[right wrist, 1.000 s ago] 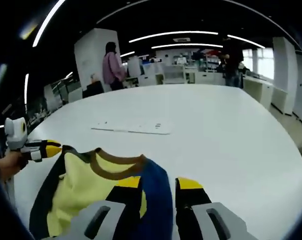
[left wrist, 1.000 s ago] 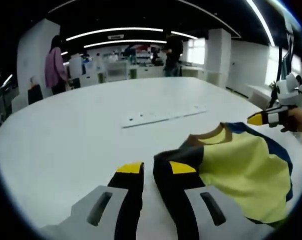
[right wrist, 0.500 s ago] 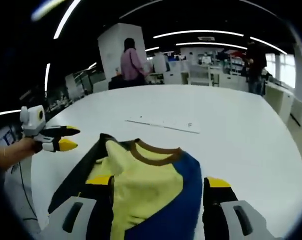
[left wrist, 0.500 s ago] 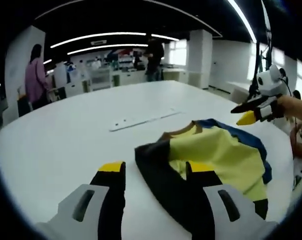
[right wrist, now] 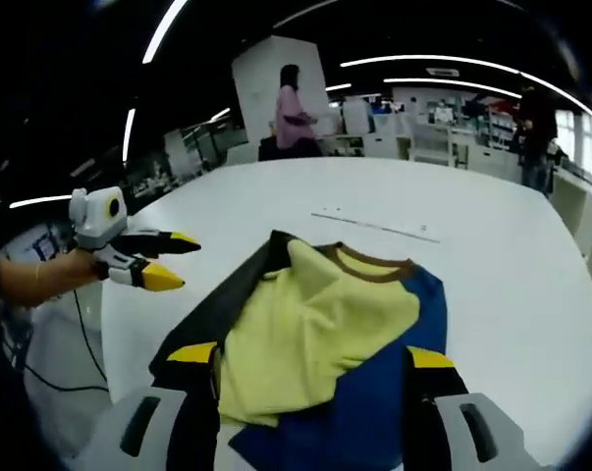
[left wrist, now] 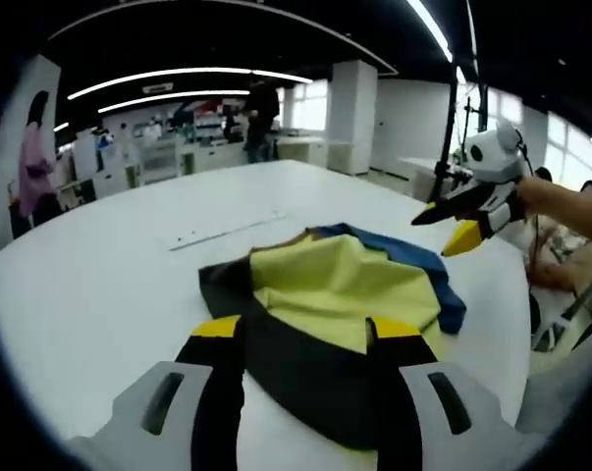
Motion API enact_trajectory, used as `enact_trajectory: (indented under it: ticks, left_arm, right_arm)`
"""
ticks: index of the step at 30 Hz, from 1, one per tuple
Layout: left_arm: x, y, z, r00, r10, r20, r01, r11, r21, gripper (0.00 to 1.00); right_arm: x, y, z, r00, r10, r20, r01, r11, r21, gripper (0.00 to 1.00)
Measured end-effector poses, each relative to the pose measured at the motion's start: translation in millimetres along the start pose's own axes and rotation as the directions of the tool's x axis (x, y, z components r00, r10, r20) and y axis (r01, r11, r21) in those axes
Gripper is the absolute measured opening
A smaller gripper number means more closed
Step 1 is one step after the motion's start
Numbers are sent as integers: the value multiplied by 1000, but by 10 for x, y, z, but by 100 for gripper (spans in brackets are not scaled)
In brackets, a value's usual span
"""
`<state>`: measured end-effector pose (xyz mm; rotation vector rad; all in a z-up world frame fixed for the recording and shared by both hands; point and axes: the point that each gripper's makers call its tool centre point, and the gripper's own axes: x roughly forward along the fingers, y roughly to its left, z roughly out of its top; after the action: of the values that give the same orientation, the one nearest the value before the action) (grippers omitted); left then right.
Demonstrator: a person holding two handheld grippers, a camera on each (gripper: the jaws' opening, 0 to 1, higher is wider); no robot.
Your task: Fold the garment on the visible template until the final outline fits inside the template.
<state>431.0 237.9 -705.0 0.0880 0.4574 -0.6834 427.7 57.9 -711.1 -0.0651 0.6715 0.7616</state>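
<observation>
A garment (left wrist: 335,285) lies bunched on the white table (left wrist: 99,285): yellow body, brown collar, one side black, the other blue. My left gripper (left wrist: 305,329) is open, its yellow-tipped jaws wide apart above the garment's black edge, holding nothing. In the right gripper view the garment (right wrist: 315,314) spreads between the wide-open jaws of my right gripper (right wrist: 310,355), also holding nothing. A hand holds the right gripper (left wrist: 451,224) in the air off the blue side, and the left gripper (right wrist: 163,260) hovers off the black side. A thin white strip (left wrist: 227,231) lies beyond the collar.
The strip (right wrist: 374,224) lies flat on the table (right wrist: 492,255), which is bare around the garment. A person in pink (right wrist: 294,108) and a person in dark clothes (left wrist: 261,108) stand far behind among desks. The table's near edge runs close to both grippers.
Both grippers' jaws have opened wide, letting go of the garment's edges. Both have pulled back and risen, and the garment now lies loose on the table between them.
</observation>
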Motion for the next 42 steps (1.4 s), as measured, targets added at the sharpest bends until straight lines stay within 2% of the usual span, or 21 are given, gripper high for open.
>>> enact_trajectory:
  ticks: [9, 14, 20, 24, 28, 31, 36, 38, 42]
  left_arm:
    - [-176, -489, -151, 997, -82, 11, 82, 997, -4, 43]
    - [-224, -725, -310, 993, -122, -6, 122, 992, -15, 40]
    - [-218, -930, -495, 988, -151, -29, 150, 988, -35, 35]
    - [-196, -1022, -586, 988, -147, -47, 147, 989, 3, 33]
    - [-155, -1090, -666, 987, -146, -68, 149, 988, 40, 29]
    - [-114, -1142, -743, 985, -143, -101, 153, 983, 105, 25]
    - [-53, -1178, -822, 981, -129, -143, 155, 971, 182, 21]
    - [-33, -1175, -866, 980, -111, -167, 146, 966, 215, 17]
    - [10, -1150, -923, 979, -89, -185, 130, 967, 220, 12]
  right_arm:
    - [-148, 313, -260, 998, 57, -32, -57, 998, -22, 66]
    - [-187, 492, -506, 994, 87, -69, -89, 996, -25, 61]
    - [-180, 623, -734, 989, 107, -100, -112, 992, -53, 54]
    - [-148, 663, -808, 988, 110, -110, -119, 990, -78, 46]
    - [-79, 624, -916, 989, 73, -128, -91, 986, -137, 40]
    - [-7, 604, -1008, 988, 54, -143, -76, 985, -153, 34]
    - [78, 504, -1086, 987, -19, -163, -24, 966, -258, 28]
    - [100, 490, -1109, 985, -26, -168, -19, 965, -261, 23]
    - [126, 433, -1125, 984, -55, -168, 5, 958, -287, 18]
